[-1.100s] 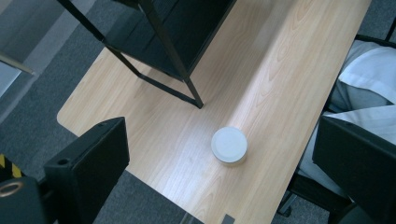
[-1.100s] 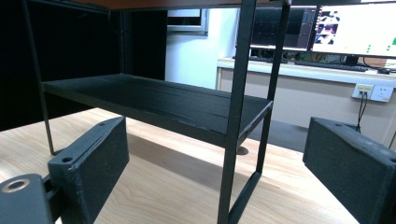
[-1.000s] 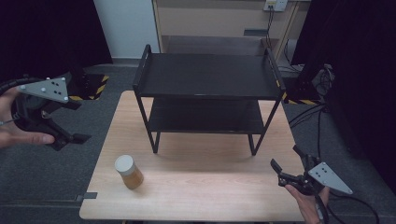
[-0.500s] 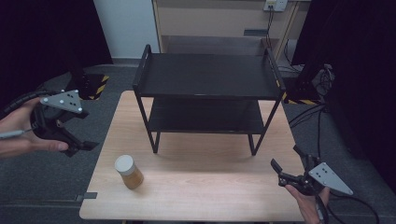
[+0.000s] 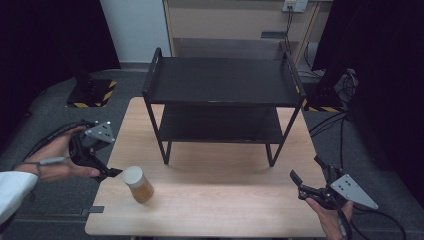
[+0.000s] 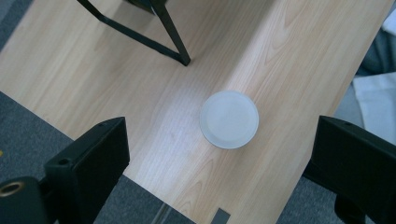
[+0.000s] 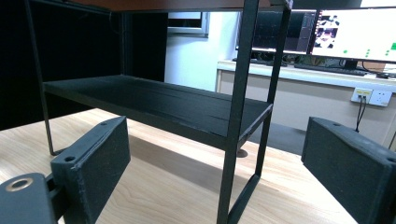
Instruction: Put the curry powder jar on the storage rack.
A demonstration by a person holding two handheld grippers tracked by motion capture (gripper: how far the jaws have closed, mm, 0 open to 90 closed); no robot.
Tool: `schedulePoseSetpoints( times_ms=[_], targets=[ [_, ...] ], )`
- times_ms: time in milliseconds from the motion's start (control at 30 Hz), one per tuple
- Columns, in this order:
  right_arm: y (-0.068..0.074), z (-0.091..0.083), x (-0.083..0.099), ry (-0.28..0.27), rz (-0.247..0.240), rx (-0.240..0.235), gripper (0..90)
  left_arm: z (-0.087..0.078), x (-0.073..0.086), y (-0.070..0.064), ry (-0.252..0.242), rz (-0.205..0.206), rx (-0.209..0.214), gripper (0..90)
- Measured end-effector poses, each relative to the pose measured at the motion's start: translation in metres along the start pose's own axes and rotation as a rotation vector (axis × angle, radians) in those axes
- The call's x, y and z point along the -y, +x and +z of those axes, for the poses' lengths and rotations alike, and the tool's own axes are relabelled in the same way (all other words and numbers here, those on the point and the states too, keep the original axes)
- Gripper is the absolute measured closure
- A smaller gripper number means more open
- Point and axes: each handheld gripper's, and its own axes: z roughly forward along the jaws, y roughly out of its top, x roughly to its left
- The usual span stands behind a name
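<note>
A small jar [image 5: 138, 184] with amber contents and a white lid [image 6: 229, 119] stands on the wooden table [image 5: 225, 195] near its front left corner. My left gripper [image 5: 104, 166], held by a hand at the table's left edge, is open and hovers just left of the jar. In the left gripper view it [image 6: 223, 156] looks down on the lid, which lies between the spread jaws without touching them. My right gripper [image 5: 307, 173] is open and empty at the front right. In the right gripper view it [image 7: 222, 144] faces the black two-tier rack [image 7: 159, 102].
The black metal rack [image 5: 222, 82] stands on the back half of the table, both shelves bare; its front legs [image 5: 166, 150] come down mid-table. Cables trail on the grey floor [image 5: 350, 125] to the right. A white sleeve [image 5: 12, 187] shows at lower left.
My left gripper has come down and to the right, from off the table's left side to right beside the jar. The right gripper and the jar have stayed put.
</note>
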Motion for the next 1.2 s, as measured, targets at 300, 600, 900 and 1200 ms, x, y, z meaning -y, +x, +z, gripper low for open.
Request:
schedulePoseSetpoints(
  times_ms=[300,600,900,1200],
  targets=[
    [0.0,0.0,0.0,0.0,-0.002,0.0,7.9,0.055,-0.005,0.002,0.061,0.015,0.048,5.0],
    [0.0,-0.001,0.0,-0.001,-0.002,0.0,8.3,0.092,0.001,-0.001,0.076,0.023,0.061,7.9],
    [0.0,-0.001,0.0,-0.001,-0.003,0.003,8.5,0.11,0.005,0.002,0.084,0.021,0.085,16.2],
    [0.001,-0.001,0.0,0.0,-0.004,0.005,8.5,0.112,0.005,0.004,0.099,0.022,0.079,32.1]
  ],
)
